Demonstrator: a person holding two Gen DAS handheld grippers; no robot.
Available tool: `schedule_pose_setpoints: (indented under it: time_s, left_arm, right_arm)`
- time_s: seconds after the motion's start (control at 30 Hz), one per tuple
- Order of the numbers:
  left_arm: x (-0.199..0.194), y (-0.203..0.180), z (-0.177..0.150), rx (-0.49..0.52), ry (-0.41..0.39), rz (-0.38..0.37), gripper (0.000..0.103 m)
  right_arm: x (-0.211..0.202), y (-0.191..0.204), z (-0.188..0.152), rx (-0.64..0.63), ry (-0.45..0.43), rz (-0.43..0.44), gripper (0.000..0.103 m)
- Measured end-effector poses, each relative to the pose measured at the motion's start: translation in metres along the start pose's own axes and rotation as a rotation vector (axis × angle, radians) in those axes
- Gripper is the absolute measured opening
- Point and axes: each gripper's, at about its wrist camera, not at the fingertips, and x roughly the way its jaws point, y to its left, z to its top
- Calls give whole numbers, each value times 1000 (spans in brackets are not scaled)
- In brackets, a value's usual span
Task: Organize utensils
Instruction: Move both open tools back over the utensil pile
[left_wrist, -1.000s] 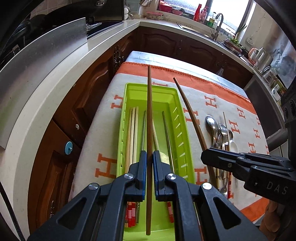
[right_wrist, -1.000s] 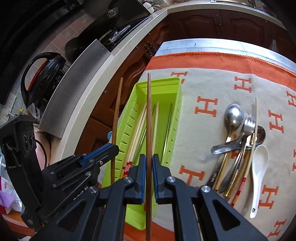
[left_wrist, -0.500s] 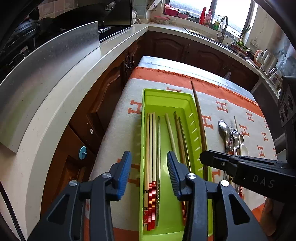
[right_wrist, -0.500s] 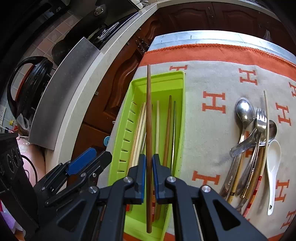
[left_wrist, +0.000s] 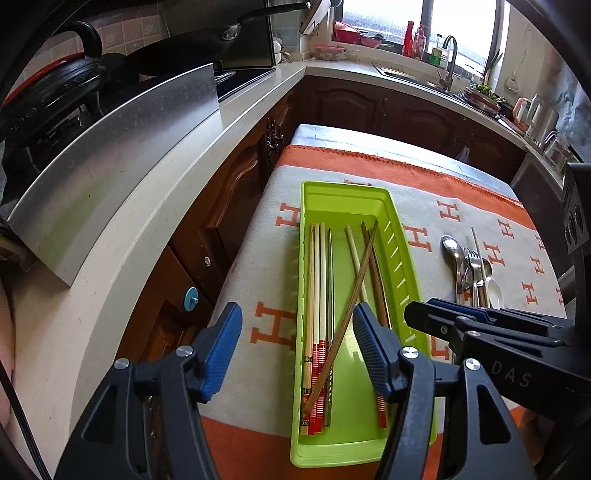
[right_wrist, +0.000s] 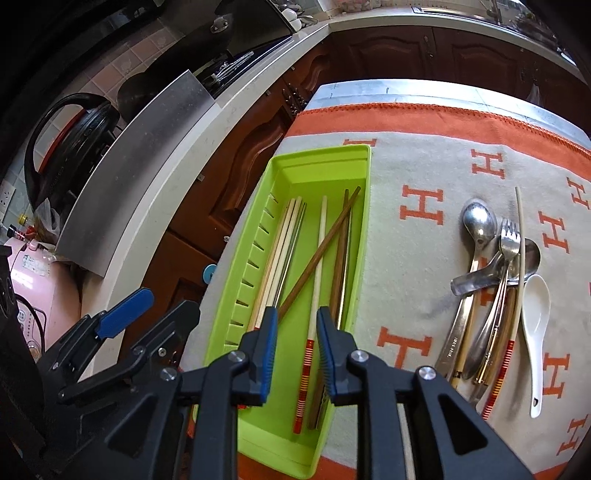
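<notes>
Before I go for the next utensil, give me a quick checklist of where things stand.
1. Left gripper empty, jaws just opened: ok.
2. Right gripper empty, jaws just opened, no chopstick pinched: ok.
3. Both dark brown chopsticks inside the green tray: ok.
4. Chopsticks lying parallel: not ok, one dark brown chopstick crosses the others diagonally.
5. Spoons and fork still piled on the cloth, waiting: ok.
6. Loose pale chopstick reachable on the pile: ok.

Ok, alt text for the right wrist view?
Right gripper hangs open over a green tray of chopsticks, one dark chopstick lying crossed over the others. Spoons and a fork lie piled on the orange-patterned cloth beside it.
</notes>
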Motion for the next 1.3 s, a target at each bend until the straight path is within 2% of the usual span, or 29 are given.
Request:
schedule_pose_setpoints:
  time_s: [0.07,0.2,0.33,0.53,0.73,0.87,0.97,1.13,1.3]
  left_arm:
    - [-4,-1,-3,0,-3,12,62]
    - [-13,-6,-11,-5,-7,23,70]
    - [-25,-13,-19,0,-16,35,70]
    - [-38,-31,-22,10,-35,33,77]
    - [-42,-63,-20,42,-48,1,78]
    - [-45,-89,-15,82,-55,-43,79]
    - [-46,-110,-10,129,-60,-69,81]
    - [-45,-145,-4,217,-78,-124,81]
    - [-24,-179,0,295,-57,-176,81]
  right_arm:
    - [-3,0,-5,-11,-4,2,22]
    - [-10,-3,-14,-21,-9,-2,22]
    - [-23,-10,-24,-21,-24,-10,22]
    - [-50,-28,-39,-9,-62,-25,22]
    - [-82,-52,-53,4,-146,-88,22]
    - [-109,-71,-60,11,-239,-164,33]
    - [-127,-87,-62,23,-290,-199,34]
    - [-144,-119,-65,81,-309,-202,34]
    - [-143,-155,-67,163,-290,-202,34]
